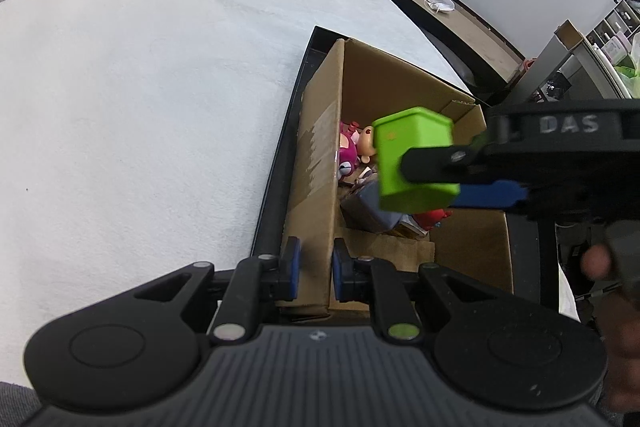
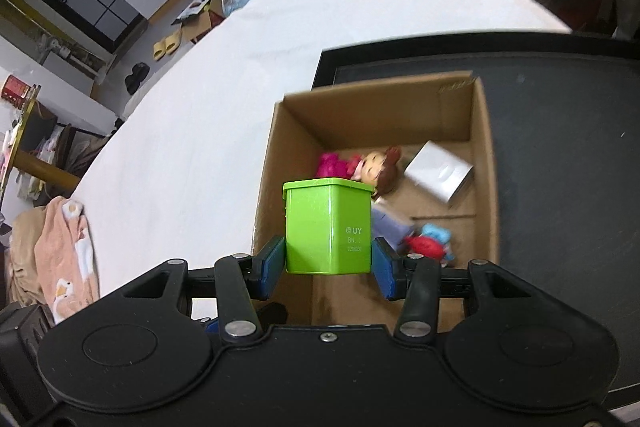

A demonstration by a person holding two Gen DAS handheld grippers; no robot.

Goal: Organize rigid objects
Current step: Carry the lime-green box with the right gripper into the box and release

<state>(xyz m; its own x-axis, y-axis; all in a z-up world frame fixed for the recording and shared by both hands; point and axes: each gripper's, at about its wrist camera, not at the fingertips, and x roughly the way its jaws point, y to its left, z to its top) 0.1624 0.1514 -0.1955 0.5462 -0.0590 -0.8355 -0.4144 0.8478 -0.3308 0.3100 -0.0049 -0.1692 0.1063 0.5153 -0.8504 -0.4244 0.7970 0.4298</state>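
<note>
One green tin (image 2: 328, 227), rigid, light, smooth-sided; right gripper (image 2: 329, 259) clamps its flat sides above the cardboard box (image 2: 486, 163). Left gripper (image 1: 316, 269) pinches the box's wall.

My green box (image 2: 328, 227), middle of frame: "©UY", "BN". My right gripper (image 1: 430, 171) body, right side: "DAS".

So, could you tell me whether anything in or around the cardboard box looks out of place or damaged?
Nothing looks damaged or spilled. The toys lie jumbled in the cardboard box, with the silver box tilted against its wall. The left gripper pinches the box's wall; the right gripper holds the green container above it.
</note>
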